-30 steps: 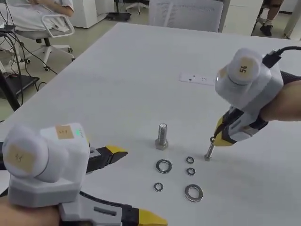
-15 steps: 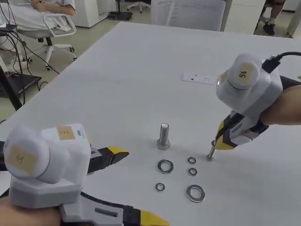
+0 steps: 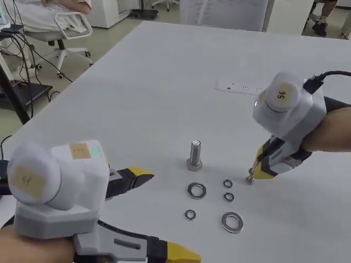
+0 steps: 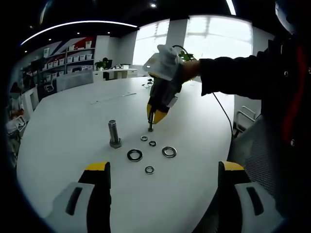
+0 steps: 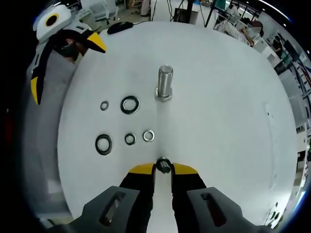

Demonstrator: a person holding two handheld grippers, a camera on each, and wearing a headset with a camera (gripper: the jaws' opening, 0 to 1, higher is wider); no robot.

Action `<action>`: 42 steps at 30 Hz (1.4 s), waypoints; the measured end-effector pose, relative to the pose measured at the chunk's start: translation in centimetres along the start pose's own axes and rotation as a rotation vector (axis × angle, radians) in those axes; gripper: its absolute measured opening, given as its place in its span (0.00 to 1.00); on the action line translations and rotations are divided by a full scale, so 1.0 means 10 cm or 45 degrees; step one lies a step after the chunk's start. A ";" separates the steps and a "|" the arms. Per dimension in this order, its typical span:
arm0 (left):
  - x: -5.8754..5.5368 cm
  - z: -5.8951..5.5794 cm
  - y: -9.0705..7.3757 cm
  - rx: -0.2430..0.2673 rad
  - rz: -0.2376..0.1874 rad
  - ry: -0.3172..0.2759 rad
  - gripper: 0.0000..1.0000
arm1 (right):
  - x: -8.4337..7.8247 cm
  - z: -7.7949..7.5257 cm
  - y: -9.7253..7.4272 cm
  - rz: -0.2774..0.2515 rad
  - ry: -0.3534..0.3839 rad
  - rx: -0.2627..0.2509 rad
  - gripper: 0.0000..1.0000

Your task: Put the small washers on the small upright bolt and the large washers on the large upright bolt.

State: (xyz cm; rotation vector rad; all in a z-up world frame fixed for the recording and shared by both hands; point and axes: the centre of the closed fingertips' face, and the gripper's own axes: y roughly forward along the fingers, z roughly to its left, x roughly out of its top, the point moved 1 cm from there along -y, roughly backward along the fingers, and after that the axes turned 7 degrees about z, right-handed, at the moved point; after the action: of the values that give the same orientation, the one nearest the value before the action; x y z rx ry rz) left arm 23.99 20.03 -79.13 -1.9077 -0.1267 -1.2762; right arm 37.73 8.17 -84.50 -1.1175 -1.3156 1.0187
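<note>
The large bolt (image 3: 195, 155) stands upright on the white table (image 3: 164, 87). To its right the small bolt (image 3: 250, 177) stands on the table with my right gripper (image 3: 256, 173) shut on its top; its tip (image 5: 163, 165) shows between the yellow jaws. Two large washers (image 3: 196, 190) (image 3: 232, 222) and three small washers (image 3: 227, 183) (image 3: 228, 196) (image 3: 190, 214) lie flat in front of the bolts. My left gripper (image 3: 162, 213) hangs open at the near left, jaws wide apart, holding nothing. The left gripper view shows the large bolt (image 4: 114, 134), the small bolt (image 4: 150, 121) and the right gripper (image 4: 158, 114).
A white power strip (image 3: 241, 87) lies farther back on the table. An office chair (image 3: 66, 27) and cables stand off the table's left edge. Bare tabletop lies behind and left of the bolts.
My right gripper has come down lower over the small bolt, hiding most of its shaft. The head camera has shifted a little. The left gripper and washers have stayed put.
</note>
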 end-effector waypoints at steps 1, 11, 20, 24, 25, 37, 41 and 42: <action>0.00 0.00 0.00 0.001 0.001 0.000 0.91 | 0.00 0.00 0.01 0.001 0.001 0.005 0.14; 0.00 0.00 -0.01 0.005 -0.002 -0.005 0.91 | -0.03 0.02 0.11 0.011 0.006 0.019 0.14; 0.00 0.00 -0.01 0.006 -0.005 -0.008 0.91 | -0.03 0.00 0.15 0.005 0.005 0.020 0.14; 0.00 0.01 -0.01 0.005 -0.005 -0.009 0.91 | -0.05 -0.01 0.18 0.014 0.002 0.024 0.14; 0.00 0.01 -0.01 0.004 -0.006 -0.009 0.91 | -0.05 -0.01 0.18 0.013 0.003 0.024 0.14; -0.01 0.00 0.00 -0.001 0.002 -0.005 0.91 | -0.05 0.04 0.15 0.007 0.009 0.023 0.18; -0.01 0.00 0.00 -0.003 0.002 -0.004 0.91 | -0.06 0.05 0.14 0.010 0.010 0.024 0.19; -0.01 0.00 0.00 -0.004 0.002 -0.003 0.91 | -0.06 0.05 0.14 0.009 0.010 0.019 0.20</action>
State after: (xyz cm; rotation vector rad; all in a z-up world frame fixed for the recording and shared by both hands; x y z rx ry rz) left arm 23.98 20.05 -79.23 -1.9113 -0.1242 -1.2736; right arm 37.34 7.82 -86.02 -1.1142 -1.2965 1.0267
